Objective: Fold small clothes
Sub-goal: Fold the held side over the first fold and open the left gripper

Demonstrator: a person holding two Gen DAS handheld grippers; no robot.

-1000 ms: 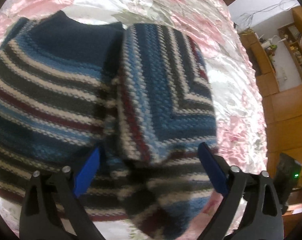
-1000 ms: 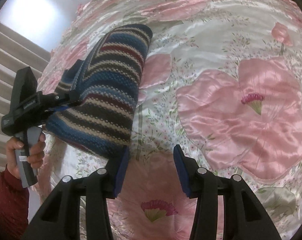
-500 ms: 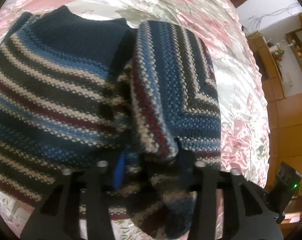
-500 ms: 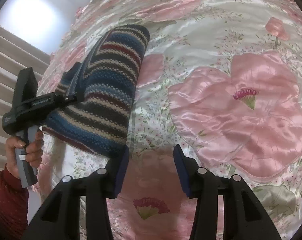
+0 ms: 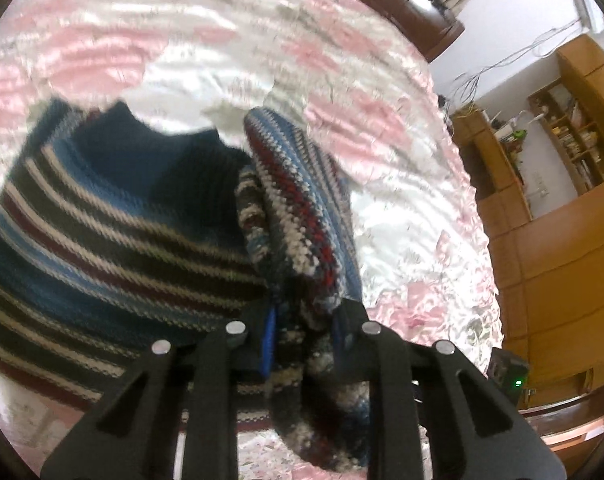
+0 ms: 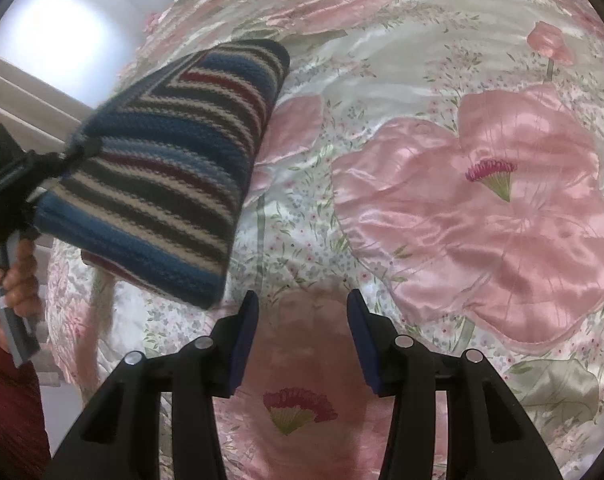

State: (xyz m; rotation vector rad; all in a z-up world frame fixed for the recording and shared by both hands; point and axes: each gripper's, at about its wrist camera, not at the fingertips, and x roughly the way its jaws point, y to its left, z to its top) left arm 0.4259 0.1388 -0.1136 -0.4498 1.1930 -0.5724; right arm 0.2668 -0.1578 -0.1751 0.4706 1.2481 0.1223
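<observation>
A pink floral satin bedspread (image 6: 481, 208) fills both views. Above it, toward its left side, hangs the folded striped knit sweater (image 6: 162, 176), seemingly lifted clear, though blur hides its far edge. The left gripper (image 5: 302, 336) pinches its bunched edge. The right gripper (image 6: 302, 340) hovers over the bedspread, jaws spread and empty.

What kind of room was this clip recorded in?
Most likely a home bedroom. The striped knit sweater lies on a bed under a satin floral bedspread, a dark wooden headboard stands beyond it, and wooden cabinets with cluttered shelves line the wall.
</observation>
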